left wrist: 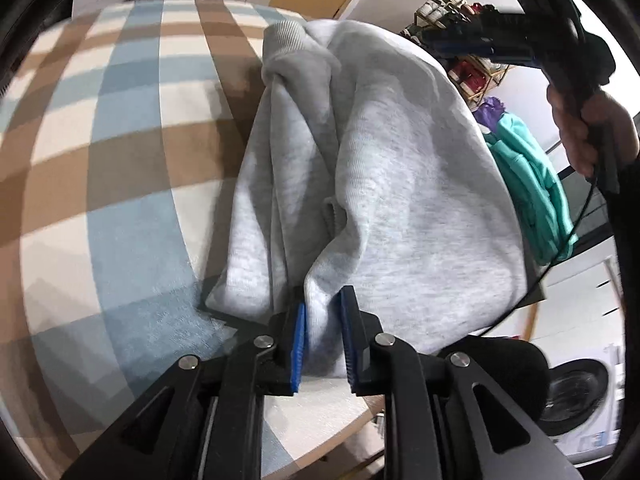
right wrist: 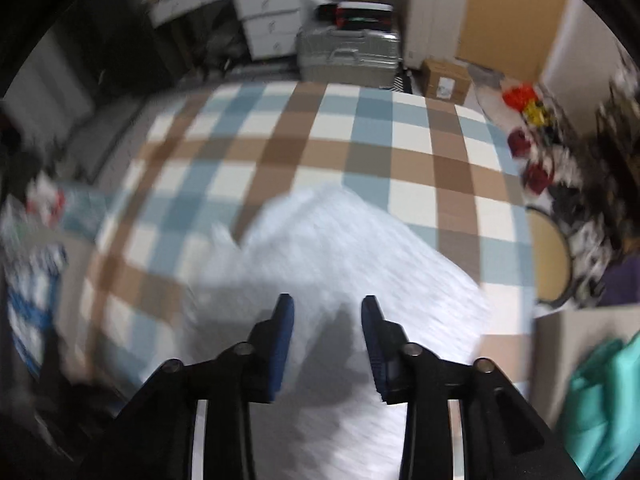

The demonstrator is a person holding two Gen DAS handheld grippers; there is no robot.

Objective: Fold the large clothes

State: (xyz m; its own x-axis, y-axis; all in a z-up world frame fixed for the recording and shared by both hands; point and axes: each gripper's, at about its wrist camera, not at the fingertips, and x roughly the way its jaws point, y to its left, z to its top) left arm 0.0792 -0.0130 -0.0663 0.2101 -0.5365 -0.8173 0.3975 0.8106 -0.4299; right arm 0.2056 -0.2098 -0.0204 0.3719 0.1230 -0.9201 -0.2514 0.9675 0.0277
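Observation:
A light grey sweatshirt [left wrist: 400,184] lies bunched on the checked tablecloth [left wrist: 120,160], its ribbed cuff at the far end. My left gripper [left wrist: 323,312] has a fold of the sweatshirt's near edge between its blue pads, with the jaws a little apart. In the right wrist view, which is motion-blurred, the sweatshirt [right wrist: 340,248] lies below my right gripper [right wrist: 327,308], which is open, empty and held above the cloth. The right gripper's body and the hand holding it also show in the left wrist view [left wrist: 560,52], at the upper right.
A teal garment [left wrist: 532,188] and a purple one [left wrist: 494,108] lie past the table's right edge. A silver suitcase [right wrist: 348,56], white drawers and a cardboard box [right wrist: 446,80] stand beyond the far edge. A washing machine [left wrist: 580,396] is at the lower right.

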